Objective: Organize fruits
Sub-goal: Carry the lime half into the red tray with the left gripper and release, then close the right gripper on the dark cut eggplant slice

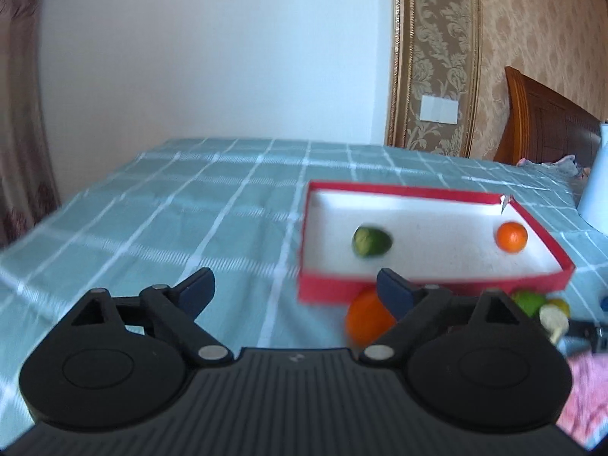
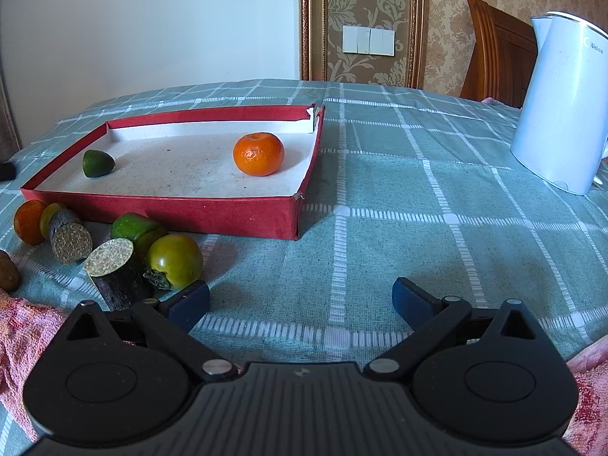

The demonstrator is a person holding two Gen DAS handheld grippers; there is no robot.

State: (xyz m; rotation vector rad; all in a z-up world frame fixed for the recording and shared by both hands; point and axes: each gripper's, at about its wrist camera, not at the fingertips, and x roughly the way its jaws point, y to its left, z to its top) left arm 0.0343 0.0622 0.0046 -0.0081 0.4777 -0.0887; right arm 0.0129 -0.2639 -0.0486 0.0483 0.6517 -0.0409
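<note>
A red tray [image 2: 182, 212] on the checked tablecloth [image 2: 418, 197] holds a tangerine [image 2: 258, 153] and a small green fruit [image 2: 97, 163]. More fruit lies loose along its near wall; a green tomato [image 2: 174, 261] sits just ahead-left of the right gripper [image 2: 301, 302], the nearer hand. Both the right gripper and the left gripper [image 1: 296, 290] have jaws spread apart, empty.

Left gripper [image 1: 296, 287]: matte black plastic body, ribbed centre plate, a round disc housing on each side.
Left fingers [image 1: 195, 290]: black linkage arms tipped with dark blue pads, silver rivets at the pivots.
Right gripper [image 2: 302, 300]: same black ribbed build, small pale mark on the centre plate.
Right fingers [image 2: 412, 300]: dark blue pads, silver pivot pins, triangular cut-outs behind.
</note>
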